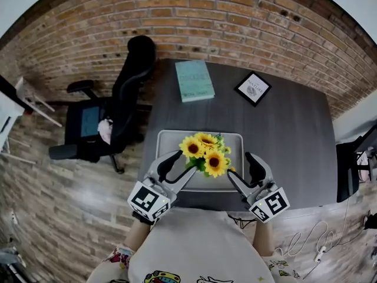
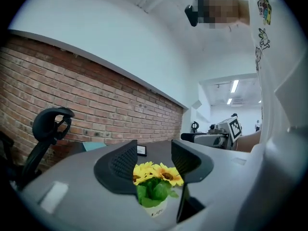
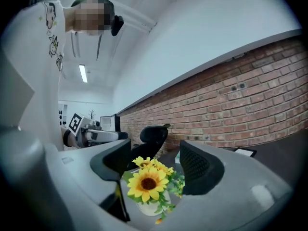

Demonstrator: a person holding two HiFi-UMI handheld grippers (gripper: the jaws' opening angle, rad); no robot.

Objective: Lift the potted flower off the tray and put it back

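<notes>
Dark table (image 1: 294, 134) bears a tray (image 1: 168, 140), book (image 1: 194, 80), framed card (image 1: 253, 88).

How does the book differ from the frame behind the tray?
The book is teal and larger; the frame is black-edged with a white middle and smaller. The book lies nearly square to the desk, at the left; the frame sits to the right, turned cornerwise. Both rest on the desk beyond the tray.

**Operator A:** What do we log on the dark table (image 1: 288, 140)?

**Operator B:** We log a teal book (image 1: 194, 80) at its far edge and a black-framed card (image 1: 253, 88) toward its far right corner.

**Operator A:** And off its left edge?

**Operator B:** We note a black office chair (image 1: 112, 119) on wood flooring (image 1: 59, 205), near the brick wall (image 1: 235, 22).
</notes>
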